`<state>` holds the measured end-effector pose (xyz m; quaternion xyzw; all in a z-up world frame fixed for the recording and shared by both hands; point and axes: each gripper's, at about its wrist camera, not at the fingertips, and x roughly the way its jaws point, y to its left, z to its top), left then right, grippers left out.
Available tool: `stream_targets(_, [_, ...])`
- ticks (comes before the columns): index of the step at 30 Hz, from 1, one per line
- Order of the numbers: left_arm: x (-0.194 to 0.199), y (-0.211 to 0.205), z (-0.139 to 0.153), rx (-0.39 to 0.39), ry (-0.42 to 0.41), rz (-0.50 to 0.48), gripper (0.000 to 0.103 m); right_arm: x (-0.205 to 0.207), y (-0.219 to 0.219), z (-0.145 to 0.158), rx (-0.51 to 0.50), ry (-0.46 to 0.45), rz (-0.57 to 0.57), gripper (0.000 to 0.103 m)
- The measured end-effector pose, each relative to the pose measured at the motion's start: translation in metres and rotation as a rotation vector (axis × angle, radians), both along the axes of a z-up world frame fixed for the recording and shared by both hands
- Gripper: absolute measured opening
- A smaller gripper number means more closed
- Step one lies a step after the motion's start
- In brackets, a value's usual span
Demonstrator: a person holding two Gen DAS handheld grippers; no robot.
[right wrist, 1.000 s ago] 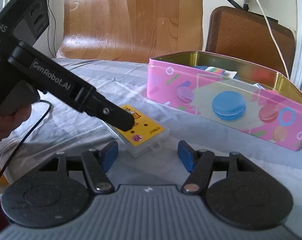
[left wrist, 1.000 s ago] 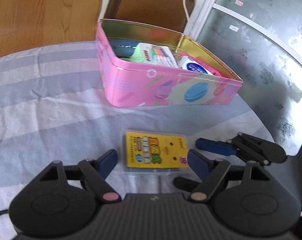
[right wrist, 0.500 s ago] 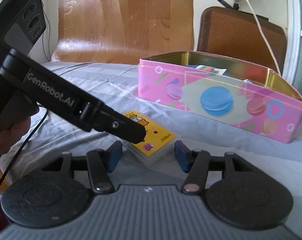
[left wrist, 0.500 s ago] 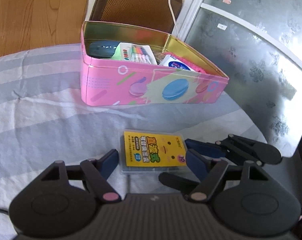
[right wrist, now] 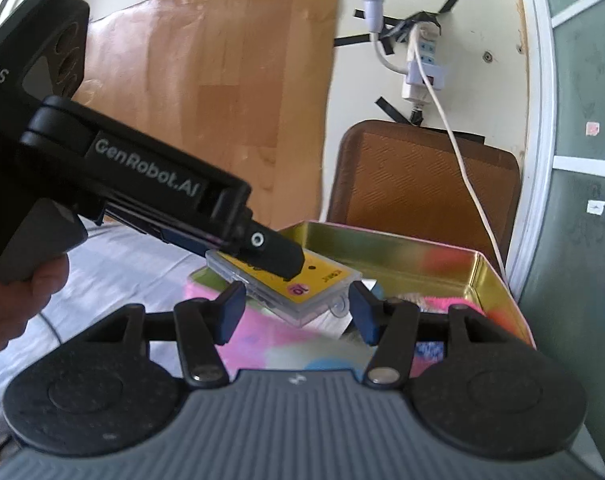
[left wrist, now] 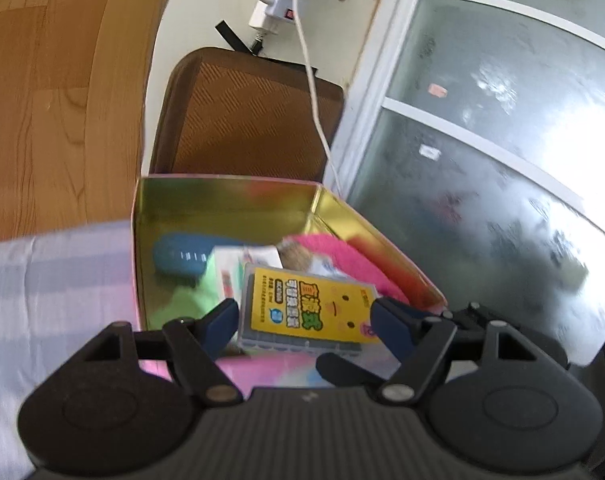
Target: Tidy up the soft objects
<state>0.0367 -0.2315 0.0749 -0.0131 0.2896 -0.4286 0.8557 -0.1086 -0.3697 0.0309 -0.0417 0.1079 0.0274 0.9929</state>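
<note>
Your right tool (right wrist: 296,308) is clenched on the case (right wrist: 326,284): the clear box with the yellow card sits between its two blue pads (right wrist: 232,308), tilted, with one corner against the right pad. The case hangs in the air over the near wall of the tin (right wrist: 402,252), partly above its open top.

Your left tool (left wrist: 304,316) straddles the same case from the other side. Its fingers (left wrist: 222,322) lie close along the case's short edges, but I cannot tell whether they press on it or only flank it. Your left hand (right wrist: 18,304) grips that tool's handle.

Inside the tin, under the case, lie a blue item (left wrist: 180,254), something green (left wrist: 182,300) and a pink fluffy piece (left wrist: 342,252), all blurred. The tin stands on the striped cloth (left wrist: 42,280) of the table, with a brown chair (left wrist: 242,120) behind it.
</note>
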Motion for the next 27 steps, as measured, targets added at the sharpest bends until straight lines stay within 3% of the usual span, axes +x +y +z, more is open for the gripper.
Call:
stream_targets(4, [0.035, -0.020, 0.001, 0.003, 0.005, 0.028, 0.075, 0.036, -0.013, -0.004, 0.032, 0.006, -0.033, 0.060])
stream_targets(6, [0.052, -0.032, -0.004, 0.024, -0.032, 0.050, 0.088, 0.055, -0.014, -0.008, 0.029, 0.018, -0.069, 0.060])
stream_targets(8, [0.066, -0.043, -0.009, 0.080, -0.062, 0.132, 0.090, 0.082, -0.013, -0.014, -0.013, 0.048, -0.163, 0.061])
stream_targets(10, [0.078, -0.044, -0.013, 0.102, -0.009, 0.199, 0.088, 0.093, -0.017, -0.018, -0.005, 0.077, -0.222, 0.060])
stream_targets(13, [0.074, -0.029, -0.014, 0.061, 0.009, 0.211, 0.090, 0.076, -0.029, -0.015, 0.114, 0.046, -0.186, 0.060])
stream_targets(16, [0.062, -0.022, -0.014, 0.088, -0.016, 0.242, 0.091, 0.058, -0.028, -0.015, 0.120, 0.031, -0.200, 0.060])
stream_targets(27, [0.005, 0.015, -0.012, 0.179, -0.078, 0.281, 0.102, 0.004, -0.034, -0.013, 0.336, 0.028, -0.233, 0.061])
